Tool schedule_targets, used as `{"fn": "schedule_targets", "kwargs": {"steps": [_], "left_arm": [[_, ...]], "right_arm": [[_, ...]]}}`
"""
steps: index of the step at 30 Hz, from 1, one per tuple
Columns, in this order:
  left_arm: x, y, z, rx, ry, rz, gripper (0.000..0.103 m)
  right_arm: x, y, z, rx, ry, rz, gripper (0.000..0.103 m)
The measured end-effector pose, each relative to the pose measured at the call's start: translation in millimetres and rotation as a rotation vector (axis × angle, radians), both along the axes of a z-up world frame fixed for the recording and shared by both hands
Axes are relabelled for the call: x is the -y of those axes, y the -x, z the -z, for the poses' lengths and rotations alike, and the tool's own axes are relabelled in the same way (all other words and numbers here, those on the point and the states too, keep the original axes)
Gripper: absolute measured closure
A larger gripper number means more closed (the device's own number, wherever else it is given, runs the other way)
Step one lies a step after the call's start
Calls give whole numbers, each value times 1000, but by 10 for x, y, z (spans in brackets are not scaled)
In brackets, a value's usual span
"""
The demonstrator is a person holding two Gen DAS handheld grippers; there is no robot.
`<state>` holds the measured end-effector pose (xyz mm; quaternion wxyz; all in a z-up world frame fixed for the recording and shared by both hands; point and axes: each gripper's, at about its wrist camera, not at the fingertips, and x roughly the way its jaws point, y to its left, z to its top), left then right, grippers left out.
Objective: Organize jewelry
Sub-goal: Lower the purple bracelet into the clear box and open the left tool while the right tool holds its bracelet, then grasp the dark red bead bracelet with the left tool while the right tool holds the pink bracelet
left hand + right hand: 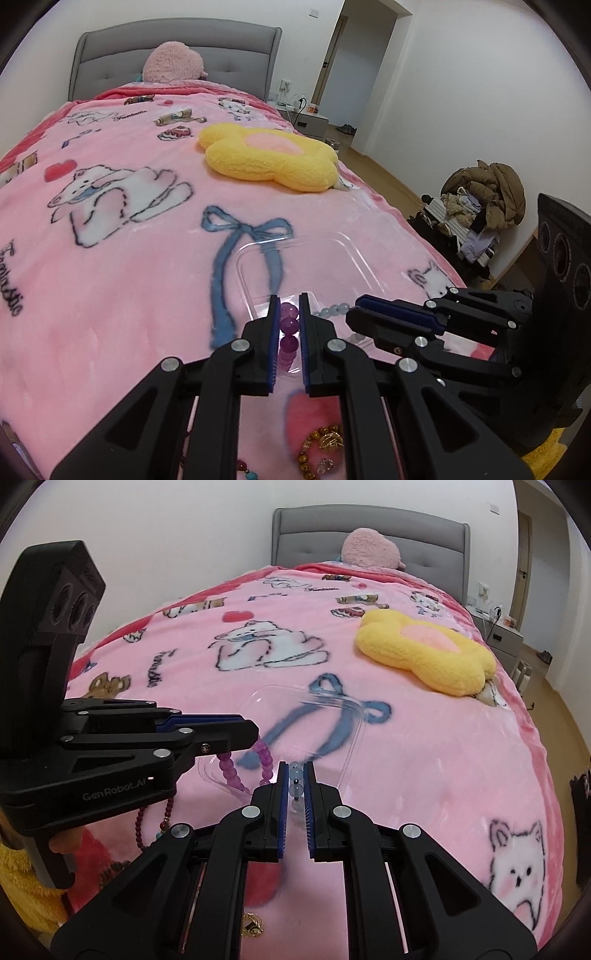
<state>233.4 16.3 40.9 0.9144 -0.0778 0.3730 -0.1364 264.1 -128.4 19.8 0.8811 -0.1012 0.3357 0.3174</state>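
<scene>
**Two bead bracelets held over a clear tray on a pink bed**

A purple bead bracelet (pixel 289 325) is pinched between the blue pads of the left tongs (pixel 288 306), its loop seen hanging from them in the right wrist view (pixel 231 768). Just beside it, a pale blue bead bracelet (pixel 296 782) is gripped by the right tongs (pixel 296 771). Both are held at the near edge of a clear plastic tray (pixel 347 251), which is set on a pink cartoon-print blanket (pixel 129 277) covering the bed. More jewelry is left on the blanket nearer the cameras: a brown bead bracelet (pixel 314 443) with a gold piece (pixel 330 439), and a dark red bead strand (pixel 142 827). A yellow flower cushion (pixel 269 158) is laid farther up the bed, and a pink plush toy (pixel 173 62) is propped against the grey headboard (pixel 240 48).
</scene>
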Motion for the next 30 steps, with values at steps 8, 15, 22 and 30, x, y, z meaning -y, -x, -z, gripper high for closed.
{"fn": "schedule_targets", "kwargs": {"steps": [8, 15, 22, 30], "left_arm": [[-115, 170, -172, 48, 32, 2, 93], [-254, 577, -218, 39, -18, 5, 78], [-356, 789, 275, -115, -107, -54, 77], [-402, 869, 495, -138, -100, -96, 77]], "right_arm": [[92, 204, -177, 55, -31, -21, 92], [331, 622, -202, 91, -53, -66, 77], [443, 880, 181, 22, 6, -102, 77], [416, 912, 424, -15, 43, -96, 84]]}}
